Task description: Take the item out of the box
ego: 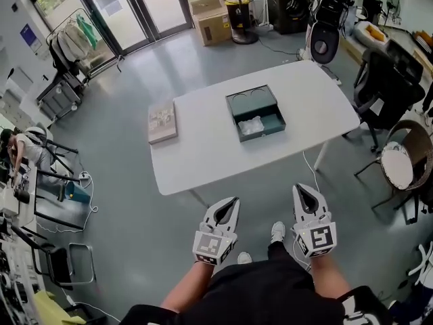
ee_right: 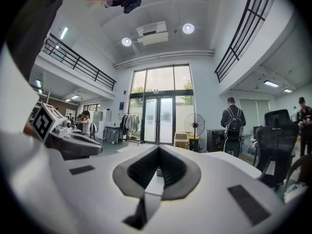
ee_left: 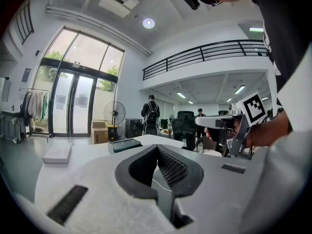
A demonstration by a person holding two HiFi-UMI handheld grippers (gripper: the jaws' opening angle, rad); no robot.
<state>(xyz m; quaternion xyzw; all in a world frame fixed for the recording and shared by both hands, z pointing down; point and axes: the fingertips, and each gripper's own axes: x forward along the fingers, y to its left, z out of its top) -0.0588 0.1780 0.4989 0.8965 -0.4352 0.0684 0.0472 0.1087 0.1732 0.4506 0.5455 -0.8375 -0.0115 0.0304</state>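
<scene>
A dark green box (ego: 256, 114) stands open on the white table (ego: 203, 161), with a white crumpled item (ego: 251, 126) lying in its front compartment. My left gripper (ego: 234, 200) and right gripper (ego: 298, 188) hover side by side short of the table's near edge, well away from the box. Both are shut with nothing between the jaws. In the left gripper view the box (ee_left: 124, 145) shows low beyond the closed jaw tips (ee_left: 157, 146), and the right gripper (ee_left: 199, 122) is off to the right. In the right gripper view the jaw tips (ee_right: 158, 147) meet.
A flat pale box (ego: 162, 122) lies on the table's left part. Office chairs (ego: 385, 87) stand to the right, a standing fan (ego: 238, 5) and cardboard boxes (ego: 211, 20) behind the table. A clothes rack (ego: 67, 53) and desks with people are at the left.
</scene>
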